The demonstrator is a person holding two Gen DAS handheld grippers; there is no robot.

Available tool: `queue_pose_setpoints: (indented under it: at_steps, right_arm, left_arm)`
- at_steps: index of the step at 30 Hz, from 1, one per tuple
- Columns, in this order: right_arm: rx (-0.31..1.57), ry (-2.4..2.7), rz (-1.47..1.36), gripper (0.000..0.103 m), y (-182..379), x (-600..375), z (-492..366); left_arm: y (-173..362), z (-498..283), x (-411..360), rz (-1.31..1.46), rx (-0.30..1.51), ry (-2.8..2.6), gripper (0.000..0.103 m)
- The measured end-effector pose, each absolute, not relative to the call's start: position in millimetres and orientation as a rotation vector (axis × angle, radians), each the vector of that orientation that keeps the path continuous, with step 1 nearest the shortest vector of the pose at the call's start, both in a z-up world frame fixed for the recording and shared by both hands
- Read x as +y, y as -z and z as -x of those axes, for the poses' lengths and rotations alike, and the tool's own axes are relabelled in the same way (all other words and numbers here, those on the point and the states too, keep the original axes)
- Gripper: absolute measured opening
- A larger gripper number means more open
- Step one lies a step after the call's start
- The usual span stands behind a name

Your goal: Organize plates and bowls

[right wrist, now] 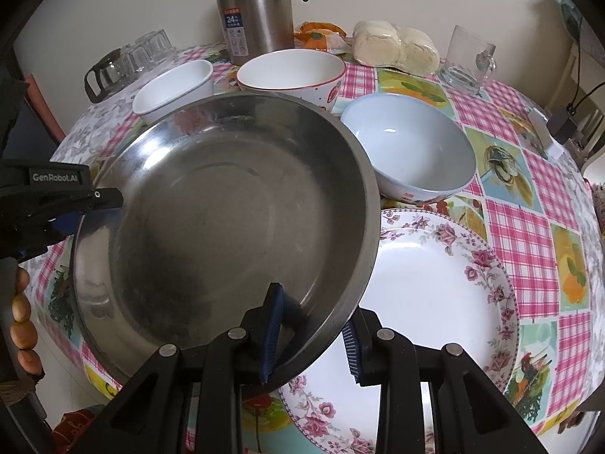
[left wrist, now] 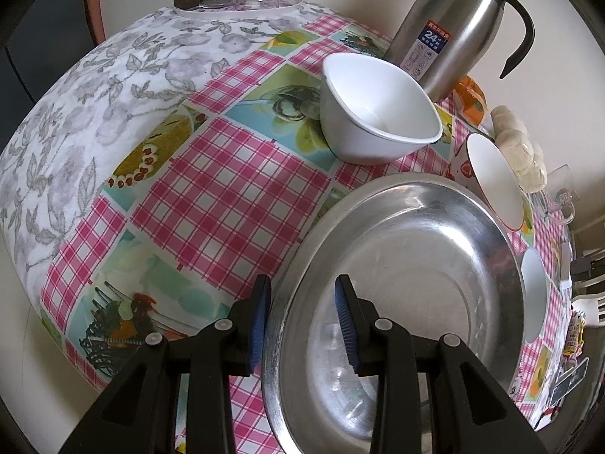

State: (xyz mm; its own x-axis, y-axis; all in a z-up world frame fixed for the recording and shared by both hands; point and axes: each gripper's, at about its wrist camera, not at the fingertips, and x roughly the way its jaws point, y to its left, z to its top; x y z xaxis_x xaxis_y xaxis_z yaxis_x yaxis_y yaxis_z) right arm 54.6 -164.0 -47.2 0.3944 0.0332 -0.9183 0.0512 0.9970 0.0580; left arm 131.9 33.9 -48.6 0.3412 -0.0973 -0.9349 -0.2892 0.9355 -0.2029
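At the bottom of both wrist views I see my jaws straddling the rim of the steel pan (right wrist: 227, 204). The right gripper (right wrist: 310, 333) has one blue pad inside the pan and the other outside its rim; the rim sits in the gap, and I cannot tell whether the pads actually press on it. The left gripper (left wrist: 302, 321) is set the same way on the opposite rim, one pad outside over the desk (left wrist: 211, 196), one inside the pan, with a visible gap, so again I cannot tell if it is clamped. In the right view that left gripper shows at the left edge, with the fingers of a hand (right wrist: 22, 321) below it.

The pan fills the centre of the right view and looks tilted, its lower right edge overlapping the flowered plate (right wrist: 435, 295) at lower right. Just above the plate stands the pale blue bowl (right wrist: 412, 151). Behind the pan, toward the top, are the red-rimmed bowl (right wrist: 291, 72) and, to its left, the white bowl (right wrist: 174, 83).

Farther back a steel flask (right wrist: 257, 11) stands at top centre, a bag of buns (right wrist: 397, 45) and a glass mug (right wrist: 469, 60) to its right, and a glass jug (right wrist: 109, 72) with tumblers at upper left.
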Motion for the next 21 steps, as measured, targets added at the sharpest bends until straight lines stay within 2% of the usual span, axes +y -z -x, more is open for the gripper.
queue_pose_setpoints:
  at_steps: [12,14,17,21]
  right_arm:
    - [1.175,0.005,-0.097,0.036,44.7,-165.5,-55.1]
    - [1.170,0.006,-0.101,0.039,43.1,-166.4,-55.1]
    - [1.152,0.006,-0.103,0.044,37.5,-167.9,-54.3]
    - [1.138,0.014,-0.116,0.045,32.4,-171.4,-53.0]
  left_arm:
    - [43.1,-130.9,34.8,0.356,1.209,-0.127,0.037]
    - [39.0,-130.4,34.6,0.348,1.198,-0.126,0.043]
    - [34.2,-129.8,33.6,0.338,1.185,-0.124,0.045]
    - [29.8,-130.3,32.1,0.334,1.177,-0.121,0.048]
